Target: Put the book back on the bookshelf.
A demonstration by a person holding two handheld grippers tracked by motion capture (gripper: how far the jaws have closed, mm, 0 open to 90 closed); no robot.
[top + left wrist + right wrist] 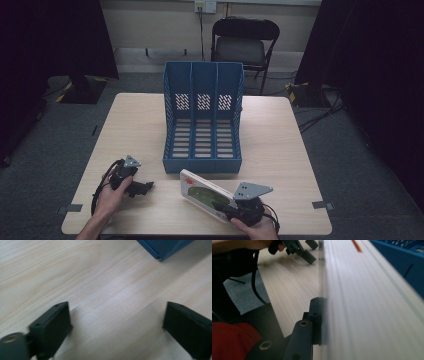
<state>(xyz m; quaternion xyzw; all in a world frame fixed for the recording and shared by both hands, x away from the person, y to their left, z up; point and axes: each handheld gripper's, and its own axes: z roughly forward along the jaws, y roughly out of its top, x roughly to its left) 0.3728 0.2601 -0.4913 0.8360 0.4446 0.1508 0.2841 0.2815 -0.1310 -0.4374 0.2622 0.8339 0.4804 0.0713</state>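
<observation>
A book (202, 192) with a white cover and a red and green picture stands tilted on its edge near the table's front, just ahead of the blue three-slot file rack (202, 117). My right gripper (228, 210) is shut on the book's near end. In the right gripper view its left finger (315, 315) presses the book's page side (367, 302), and the other finger is hidden behind it. My left gripper (148, 187) rests low over the table at front left, open with only bare wood between its fingers (53, 322). The rack's corner (162, 247) lies just beyond.
The wooden table (140, 130) has free room left and right of the rack. A black folding chair (245, 45) stands behind the table's far edge. Dark curtains flank both sides, and cables lie on the floor at right.
</observation>
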